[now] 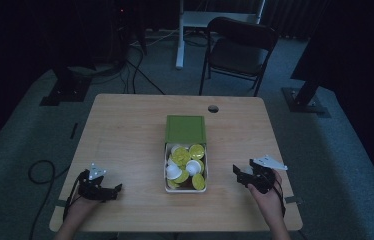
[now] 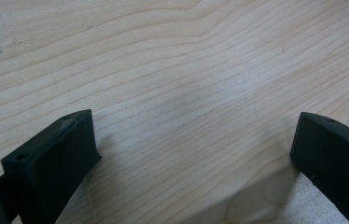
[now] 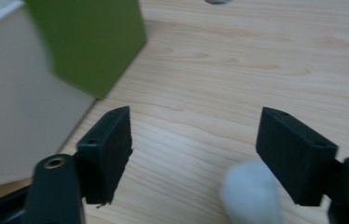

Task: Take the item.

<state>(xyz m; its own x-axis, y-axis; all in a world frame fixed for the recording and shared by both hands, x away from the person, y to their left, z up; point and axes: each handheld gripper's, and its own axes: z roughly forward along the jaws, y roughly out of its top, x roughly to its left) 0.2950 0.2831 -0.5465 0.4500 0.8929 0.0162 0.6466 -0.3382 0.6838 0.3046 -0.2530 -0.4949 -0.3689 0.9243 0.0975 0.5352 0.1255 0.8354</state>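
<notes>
Nearest the high view's bottom edge, the person's two forearms come in over the near edge of the table [image 1: 125, 130]. On the left, the hand rests low on the wood with the left gripper [image 1: 109, 190] pointing toward the middle of the table; its own view shows the jaws spread wide over bare wood grain, nothing between them. On the right, the hand is angled inward, and the right gripper [image 1: 238, 173] points toward the box [image 1: 185, 189]. Its jaws stand wide apart; in the right gripper view a small white object [image 3: 252, 193], blurred, lies on the table between them near the right-hand jaw, and whether it touches that jaw I cannot tell. Between the two grippers, the white box sits open, filled with yellow and white capsules [image 1: 185, 165]. Its green lid [image 1: 185, 129] lies flat just beyond it. Farther off, a dark chair [image 1: 240, 50] stands on the floor.
</notes>
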